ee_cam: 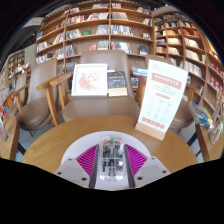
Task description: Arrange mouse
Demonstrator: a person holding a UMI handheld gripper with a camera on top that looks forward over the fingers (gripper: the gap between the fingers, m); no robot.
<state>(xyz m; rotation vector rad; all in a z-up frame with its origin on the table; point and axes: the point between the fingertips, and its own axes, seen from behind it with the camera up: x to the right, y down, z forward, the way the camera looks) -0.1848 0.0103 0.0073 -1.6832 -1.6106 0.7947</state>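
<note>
Gripper (112, 158): fingers are pointing forward over the near table edge, their magenta pads (88, 157) set a moderate gap apart.
Held item: a small grey and red object (111, 151) is sitting between the pads — whether it is the mouse, and whether both pads are pressing on it, cannot be told.
Table (60, 140): a round wooden top is lying just beyond the fingers.
Sign (161, 98): a white and orange printed stand is standing upright on the table, ahead and to the right of the fingers.
Chair (55, 95): a wooden chair is standing behind the table, to the left.
Display books (90, 78): covers are facing forward — well beyond the table.
Shelves (100, 30): book-filled cases are lining the far wall.
</note>
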